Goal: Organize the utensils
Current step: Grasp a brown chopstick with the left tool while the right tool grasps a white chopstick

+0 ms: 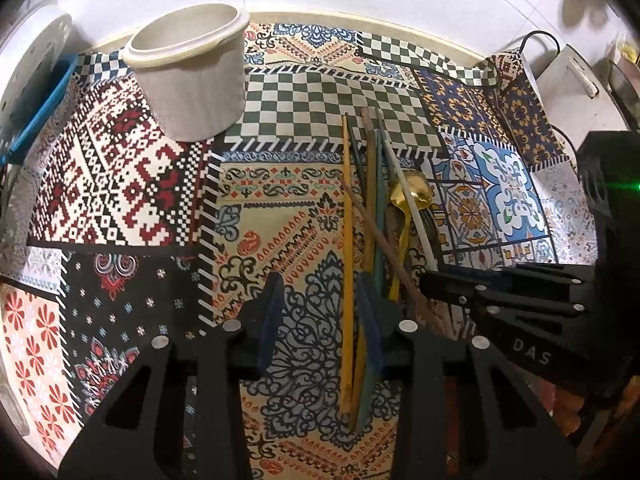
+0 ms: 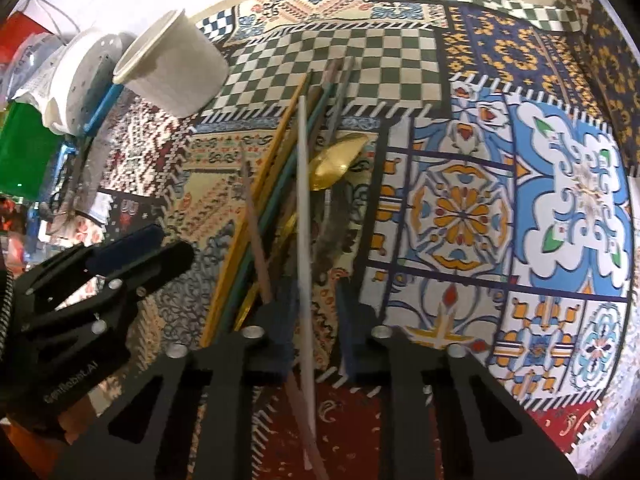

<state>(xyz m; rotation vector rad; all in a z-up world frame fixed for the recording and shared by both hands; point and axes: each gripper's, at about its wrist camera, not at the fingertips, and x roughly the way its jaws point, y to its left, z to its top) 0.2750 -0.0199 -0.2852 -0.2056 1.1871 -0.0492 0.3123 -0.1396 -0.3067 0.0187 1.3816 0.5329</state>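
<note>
"Left wrist view: your left gripper point(image 1: 320, 312) has its fingers point(image 1: 272, 308) spread, tips down over the patterned cloth point(image 1: 120, 184). The yellow chopstick point(image 1: 347, 240) runs just inside the right-hand finger. The other finger stands clear of it, with bare cloth between."

"So I'm pinching nothing there. And my right hand?"

"Right wrist view shows your right gripper point(image 2: 316, 320) with its fingers point(image 2: 286, 320) close together but not pressed shut. The white chopstick point(image 2: 303, 200) lies in the gap, against one finger — a strip of cloth shows between it and the other. A brown chopstick point(image 2: 256, 240) slants in beside that same finger."

"Where's the rest of the pile?"

"Straight ahead of both hands — a loose heap of chopsticks point(image 1: 372, 200), mostly lengthwise and crossing one another. The gold spoon point(image 1: 412, 192) lies among them, bowl at the far end. Your two grippers sit side by side at the near end of the heap. The cream pot point(image 1: 192, 80) stands upright on the tabletop point(image 1: 304, 17) beyond, well apart from the heap and off to your left. A blue tray point(image 1: 40, 108) and a white perforated container point(image 1: 36, 52) sit at the left edge."
</note>
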